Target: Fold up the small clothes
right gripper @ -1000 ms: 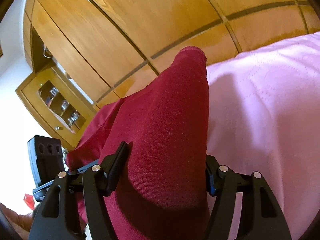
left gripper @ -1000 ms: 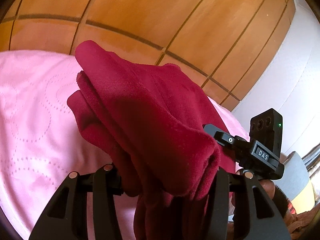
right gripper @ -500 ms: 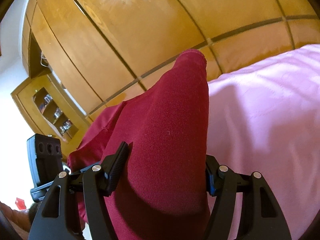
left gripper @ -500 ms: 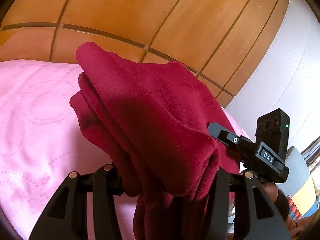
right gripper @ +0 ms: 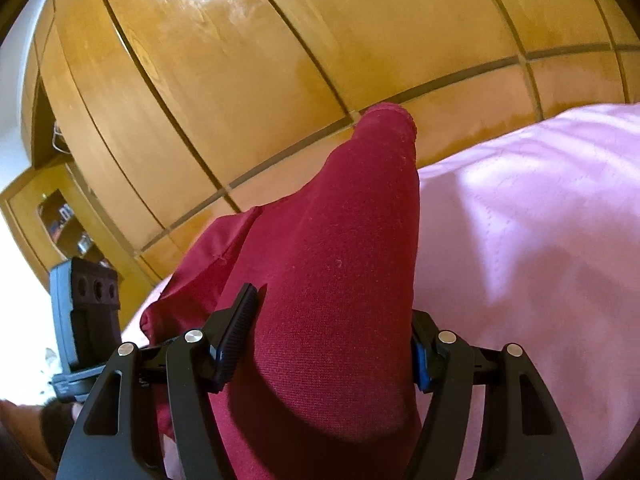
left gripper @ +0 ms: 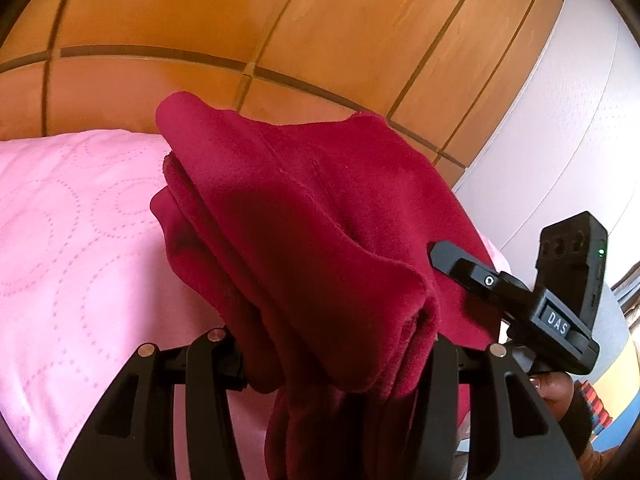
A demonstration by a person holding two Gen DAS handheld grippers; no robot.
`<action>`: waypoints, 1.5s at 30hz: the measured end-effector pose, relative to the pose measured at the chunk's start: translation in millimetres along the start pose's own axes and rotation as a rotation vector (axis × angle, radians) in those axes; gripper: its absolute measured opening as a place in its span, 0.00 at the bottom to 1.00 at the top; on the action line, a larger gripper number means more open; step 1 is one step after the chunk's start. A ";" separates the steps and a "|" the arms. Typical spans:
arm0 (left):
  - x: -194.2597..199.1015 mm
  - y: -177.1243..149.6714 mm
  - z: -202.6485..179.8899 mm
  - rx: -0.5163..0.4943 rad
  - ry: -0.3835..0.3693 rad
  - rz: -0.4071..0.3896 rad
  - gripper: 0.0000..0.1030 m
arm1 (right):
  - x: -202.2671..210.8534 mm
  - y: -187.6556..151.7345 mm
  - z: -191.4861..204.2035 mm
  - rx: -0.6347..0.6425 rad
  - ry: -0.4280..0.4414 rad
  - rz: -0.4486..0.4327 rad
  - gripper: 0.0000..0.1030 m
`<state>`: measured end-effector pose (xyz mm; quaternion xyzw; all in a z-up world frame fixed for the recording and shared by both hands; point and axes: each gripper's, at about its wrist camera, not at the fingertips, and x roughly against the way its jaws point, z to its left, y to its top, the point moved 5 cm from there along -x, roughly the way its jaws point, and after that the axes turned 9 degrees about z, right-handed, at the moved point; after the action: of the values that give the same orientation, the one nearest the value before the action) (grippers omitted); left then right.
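1. Wardrobe (right gripper: 280,60) fills both views; only the right view shows its open shelf (right gripper: 60,220).
2. Pink bedspread (left gripper: 72,260) lies below.
3. Red garment (left gripper: 312,232) hangs above it, bunched, hiding both grippers' fingertips.
4. Left gripper (left gripper: 332,356) and right gripper (right gripper: 324,344) each clamp it.

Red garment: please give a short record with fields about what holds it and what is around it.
item: red garment, bunched in folds
left gripper: shut on the garment
right gripper: shut on the garment
support: lifted above the pink quilted bedspread
background: wooden panelled wardrobe
fold state: cannot tell
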<state>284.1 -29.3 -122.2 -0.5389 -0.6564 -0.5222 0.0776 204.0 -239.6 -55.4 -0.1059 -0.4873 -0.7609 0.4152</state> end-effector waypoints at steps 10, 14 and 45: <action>-47.2 31.6 -13.2 -0.065 0.004 0.000 0.48 | -0.5 18.9 -51.8 -0.046 -0.046 -0.065 0.63; -66.9 36.4 -8.4 -0.066 0.048 0.025 0.48 | -21.6 21.6 -65.2 -0.048 -0.073 -0.037 0.63; -91.9 24.3 21.4 0.082 0.137 0.059 0.92 | -32.1 -11.6 -115.3 -0.246 -0.119 -0.016 0.95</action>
<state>350.6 -73.5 -178.2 -0.5173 -0.6543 -0.5281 0.1595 243.9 -316.2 -139.2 -0.1971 -0.4149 -0.8106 0.3633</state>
